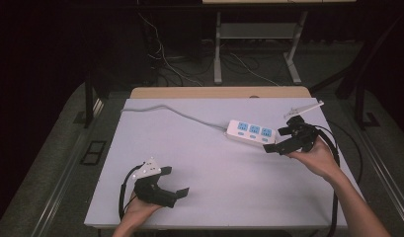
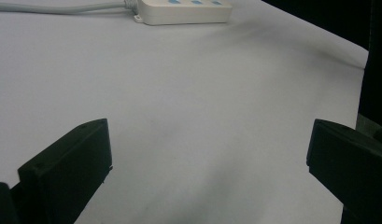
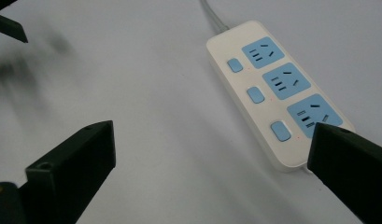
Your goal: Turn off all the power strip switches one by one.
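A white power strip (image 1: 251,132) with three blue sockets lies on the white table top, right of centre; its grey cable (image 1: 175,112) runs off to the back left. The strip (image 3: 277,95) sits close in the right gripper view, with one jaw over its near end. My right gripper (image 1: 277,139) is open right beside that end of the strip, holding nothing. Near the front left edge my left gripper (image 1: 173,182) is open and empty. The strip (image 2: 184,10) lies far ahead in the left gripper view.
The white table top (image 1: 209,168) ends at a wooden strip (image 1: 219,92) along the back. Beyond it, on the dark floor, stand a metal frame (image 1: 218,49) and loose cables (image 1: 162,59).
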A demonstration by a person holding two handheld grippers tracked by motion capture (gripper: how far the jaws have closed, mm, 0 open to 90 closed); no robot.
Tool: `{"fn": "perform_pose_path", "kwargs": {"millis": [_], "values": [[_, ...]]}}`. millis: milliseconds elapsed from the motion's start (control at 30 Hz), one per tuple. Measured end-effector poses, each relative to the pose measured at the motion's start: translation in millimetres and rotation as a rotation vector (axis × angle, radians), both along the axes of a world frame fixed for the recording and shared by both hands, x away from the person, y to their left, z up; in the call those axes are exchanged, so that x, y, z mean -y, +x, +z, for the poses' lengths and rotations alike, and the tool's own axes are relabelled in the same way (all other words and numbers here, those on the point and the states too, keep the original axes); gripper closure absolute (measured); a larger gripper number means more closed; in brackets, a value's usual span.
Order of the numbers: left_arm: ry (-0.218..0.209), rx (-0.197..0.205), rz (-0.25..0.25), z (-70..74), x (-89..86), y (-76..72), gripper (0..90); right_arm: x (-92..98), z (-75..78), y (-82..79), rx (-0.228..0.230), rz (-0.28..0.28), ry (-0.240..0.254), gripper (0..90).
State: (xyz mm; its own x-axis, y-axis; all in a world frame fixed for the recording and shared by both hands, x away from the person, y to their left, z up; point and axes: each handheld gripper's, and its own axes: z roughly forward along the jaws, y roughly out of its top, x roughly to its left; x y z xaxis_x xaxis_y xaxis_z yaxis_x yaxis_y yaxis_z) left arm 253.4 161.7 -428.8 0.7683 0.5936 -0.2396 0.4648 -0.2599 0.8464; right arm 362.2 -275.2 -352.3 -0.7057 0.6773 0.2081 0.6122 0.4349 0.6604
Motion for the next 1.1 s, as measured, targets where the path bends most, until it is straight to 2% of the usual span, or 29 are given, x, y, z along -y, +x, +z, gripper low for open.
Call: {"fn": "perform_pose_path", "kwargs": {"millis": [533,667,733,800,867,933,1100], "values": [[0.003,-0.002,-0.007,-0.7,0.8,0.9,0.0,5.9,-1.0,30.9,-0.009,-0.077,0.021,0.9],[0.003,-0.001,-0.010,-0.7,0.7,0.9,0.0,4.3,-6.6,37.4,-0.026,-0.087,-0.001,1.0],[0.004,-0.001,-0.009,-0.7,0.5,0.9,0.0,3.8,-10.0,40.6,-0.037,-0.080,-0.018,6.6],[0.003,-0.002,-0.010,-0.6,0.4,0.9,0.0,3.7,-12.8,43.6,-0.043,-0.089,-0.027,6.8],[0.004,-0.002,-0.009,-0.9,0.2,1.0,0.0,3.9,-15.1,45.6,-0.044,-0.084,-0.036,15.0],[0.006,-0.003,-0.009,-1.0,0.1,1.1,0.0,3.2,-16.9,47.2,-0.040,-0.088,-0.048,15.7],[0.004,-0.002,-0.009,-0.8,-0.2,1.0,0.0,1.5,-19.6,49.3,-0.032,-0.088,-0.056,30.8]]}}
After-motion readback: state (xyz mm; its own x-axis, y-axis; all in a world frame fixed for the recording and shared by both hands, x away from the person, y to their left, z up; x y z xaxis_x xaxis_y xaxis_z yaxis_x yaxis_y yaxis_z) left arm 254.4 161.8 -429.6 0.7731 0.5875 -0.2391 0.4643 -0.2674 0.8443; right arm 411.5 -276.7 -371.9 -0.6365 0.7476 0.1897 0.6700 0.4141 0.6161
